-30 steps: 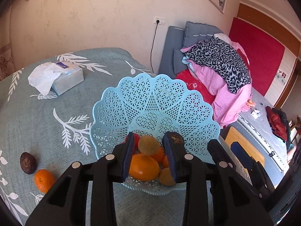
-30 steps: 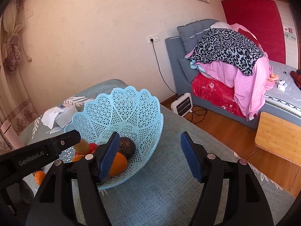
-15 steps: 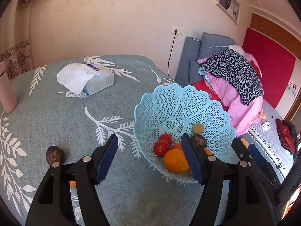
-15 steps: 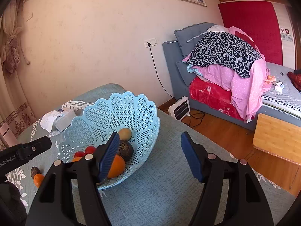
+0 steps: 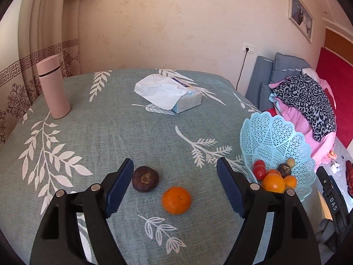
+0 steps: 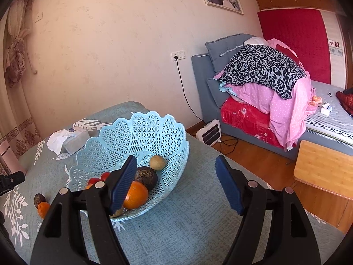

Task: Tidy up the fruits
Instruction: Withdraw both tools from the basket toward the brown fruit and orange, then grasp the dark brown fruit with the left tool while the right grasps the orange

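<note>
A light blue lattice basket (image 5: 278,137) stands at the table's right edge with several fruits in it: oranges, red tomatoes, a dark fruit and a small tan one. It also shows in the right wrist view (image 6: 141,132). On the cloth lie a dark brown fruit (image 5: 145,178) and an orange (image 5: 176,200). My left gripper (image 5: 175,184) is open and empty, with both loose fruits between its fingers' lines, just ahead. My right gripper (image 6: 175,182) is open and empty, beside the basket's right rim. The loose fruits show at far left there (image 6: 42,205).
A pink tumbler (image 5: 54,87) stands at the table's far left. A tissue box (image 5: 174,92) with a tissue sticking out lies at the far middle. The table edge runs behind the basket; a bed (image 6: 275,92) with piled bedding and a small heater (image 6: 210,132) are beyond.
My left gripper opened, let a small tan fruit go into the basket, and swung left toward the two loose fruits on the cloth. The right gripper barely moved.
</note>
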